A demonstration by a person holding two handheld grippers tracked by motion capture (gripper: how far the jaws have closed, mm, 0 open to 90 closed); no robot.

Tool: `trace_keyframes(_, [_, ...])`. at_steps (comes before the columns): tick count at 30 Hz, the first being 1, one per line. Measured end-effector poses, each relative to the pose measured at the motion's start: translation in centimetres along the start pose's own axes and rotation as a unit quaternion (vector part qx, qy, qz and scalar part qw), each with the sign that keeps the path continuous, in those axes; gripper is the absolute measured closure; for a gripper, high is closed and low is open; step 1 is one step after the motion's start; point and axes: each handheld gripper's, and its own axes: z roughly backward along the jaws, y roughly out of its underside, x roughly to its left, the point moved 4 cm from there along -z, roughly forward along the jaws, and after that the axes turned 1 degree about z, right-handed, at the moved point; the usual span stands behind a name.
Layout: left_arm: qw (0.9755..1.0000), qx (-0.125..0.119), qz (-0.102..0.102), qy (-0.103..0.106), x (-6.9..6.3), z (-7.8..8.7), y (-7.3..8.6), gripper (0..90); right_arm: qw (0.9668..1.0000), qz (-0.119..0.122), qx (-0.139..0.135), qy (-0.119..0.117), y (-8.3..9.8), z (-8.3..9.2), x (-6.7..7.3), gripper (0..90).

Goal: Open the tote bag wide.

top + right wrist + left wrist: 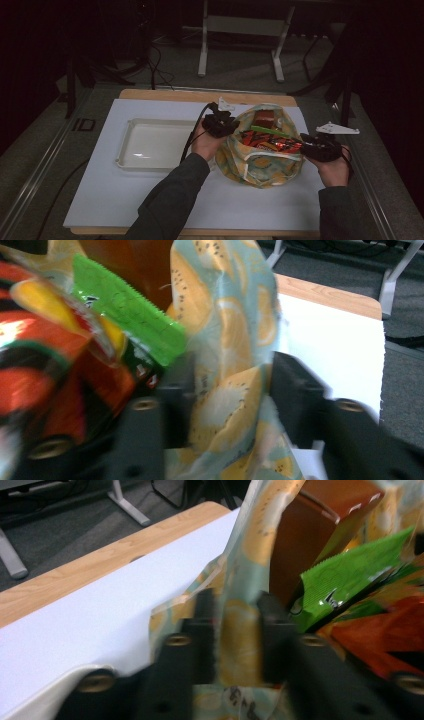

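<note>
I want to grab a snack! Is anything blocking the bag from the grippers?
Nothing visible does. The left hand-held gripper already pinches the bag at its left rim, and the bag's right rim sits between the right hand-held gripper jaws. The snack packets lie inside.

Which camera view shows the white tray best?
The high view: the whole white tray lies left of the patterned bag. The left gripper view catches perhaps one pale corner of it at bottom left; the right gripper view looks at the bag.

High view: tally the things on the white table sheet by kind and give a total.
Patterned fabric bag with orange fruit print, stuffed with snack packets: 1
Shallow white plastic tray: 1
Black two-jaw tongs, left and right: 2
Total: 4
</note>
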Motion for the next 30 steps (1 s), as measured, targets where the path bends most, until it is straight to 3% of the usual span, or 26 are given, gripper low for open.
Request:
trace_keyframes(4, [0.9998,-0.011,0.013,-0.013,1.0,0.1,-0.7,88.6,0.9999,0.009,0.007,0.013,-0.2,-0.3,-0.2,87.1])
trace_keyframes(8, [0.9988,-0.023,0.033,-0.030,2.3,0.3,-1.3,89.0,0.9993,-0.008,0.001,0.037,-0.4,-0.2,-1.1,89.4])
trace_keyframes(12, [0.9980,-0.023,0.051,-0.031,3.3,-0.1,-1.5,89.3,0.9980,-0.031,-0.009,0.054,-0.6,0.1,-2.0,89.6])
trace_keyframes(16, [0.9979,-0.025,0.047,-0.038,3.0,-0.2,-2.1,89.2,0.9968,-0.033,-0.015,0.071,-1.2,0.3,-2.3,89.7])
trace_keyframes(21, [0.9979,-0.034,0.050,-0.024,2.4,-0.7,-2.4,88.9,0.9972,-0.036,-0.020,0.063,-1.7,0.2,-2.4,89.1])
trace_keyframes(27, [0.9985,-0.011,0.050,-0.018,1.9,-2.3,-1.9,88.7,0.9976,-0.036,-0.008,0.059,-1.9,-0.9,-2.2,88.3])
trace_keyframes(30, [0.9987,0.012,0.047,-0.017,1.8,-3.2,-1.4,88.7,0.9975,-0.039,0.007,0.059,-1.5,-1.6,-2.2,88.3])
